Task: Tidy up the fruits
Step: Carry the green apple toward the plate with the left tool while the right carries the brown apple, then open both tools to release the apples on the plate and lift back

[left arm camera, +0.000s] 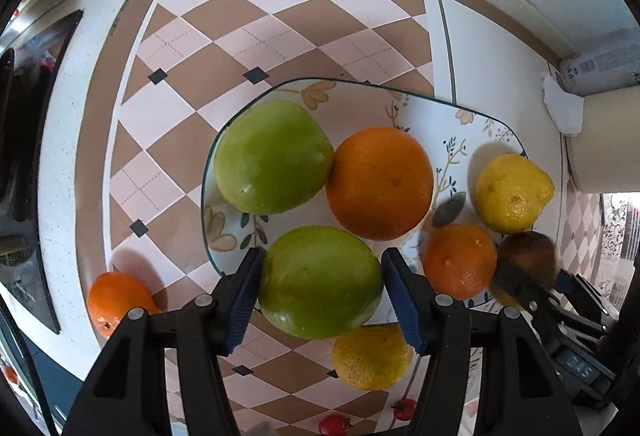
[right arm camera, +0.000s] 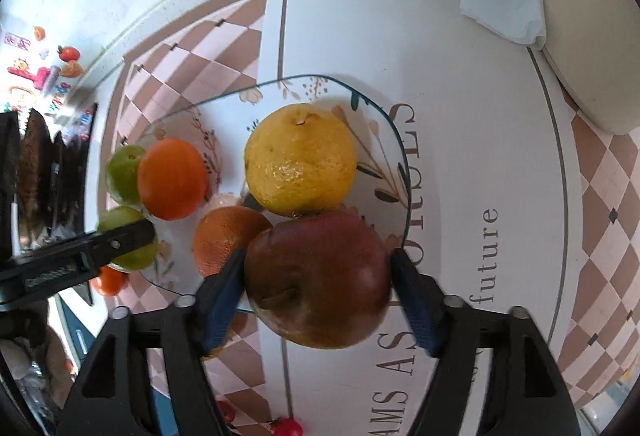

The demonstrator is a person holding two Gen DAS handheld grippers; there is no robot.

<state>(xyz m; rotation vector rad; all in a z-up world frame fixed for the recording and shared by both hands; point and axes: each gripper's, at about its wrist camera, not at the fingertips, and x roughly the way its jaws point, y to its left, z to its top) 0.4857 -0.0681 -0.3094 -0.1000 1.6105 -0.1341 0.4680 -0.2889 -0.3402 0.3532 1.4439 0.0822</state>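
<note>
Green apple [left arm camera: 320, 282] clamped in left jaws over plate [left arm camera: 360, 91]; right jaws clamp red apple [right arm camera: 318, 282].

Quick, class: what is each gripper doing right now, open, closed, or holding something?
Left gripper: closed on a green apple.
Right gripper: closed on a red apple.
</note>
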